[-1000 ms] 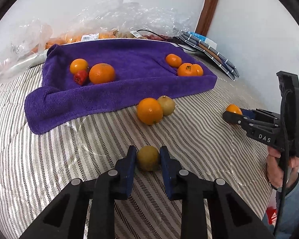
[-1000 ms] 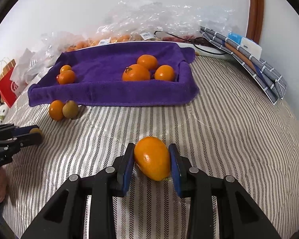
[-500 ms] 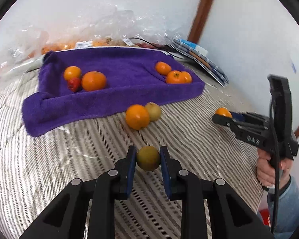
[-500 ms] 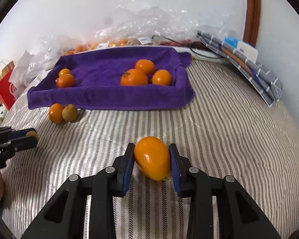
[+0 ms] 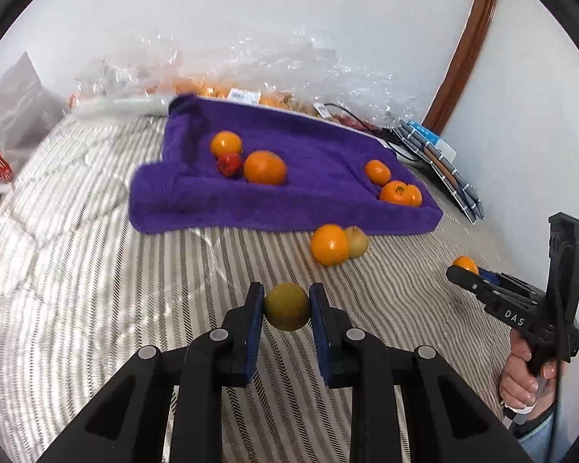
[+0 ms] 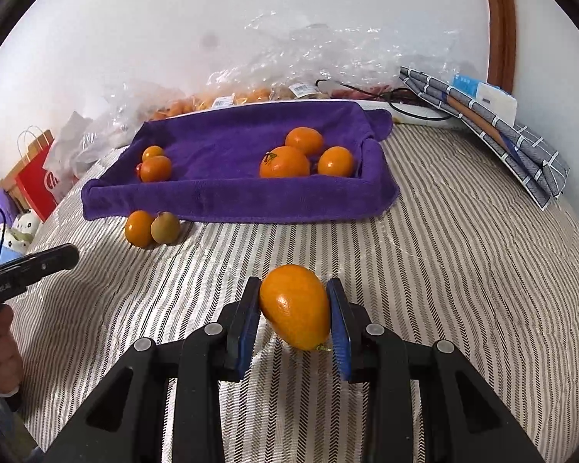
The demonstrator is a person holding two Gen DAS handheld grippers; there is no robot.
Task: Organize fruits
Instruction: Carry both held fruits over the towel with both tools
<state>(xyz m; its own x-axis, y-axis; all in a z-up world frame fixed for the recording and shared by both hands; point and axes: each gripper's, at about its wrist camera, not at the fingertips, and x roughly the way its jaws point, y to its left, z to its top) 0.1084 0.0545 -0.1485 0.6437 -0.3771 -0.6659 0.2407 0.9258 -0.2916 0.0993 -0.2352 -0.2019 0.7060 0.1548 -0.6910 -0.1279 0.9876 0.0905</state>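
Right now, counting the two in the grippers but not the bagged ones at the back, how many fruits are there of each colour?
Orange fruits: 7
Yellow-green fruits: 2
Red fruit: 1
Total: 10

Your towel (image 6: 227,196): purple plush cloth, matt. Your bedcover (image 6: 463,270): woven striped fabric, slight sheen. Oranges (image 6: 284,162): glossy peel. Bags (image 5: 274,65) behind: clear crinkled plastic, shiny. Your gripper arms (image 5: 227,351): matt black plastic.
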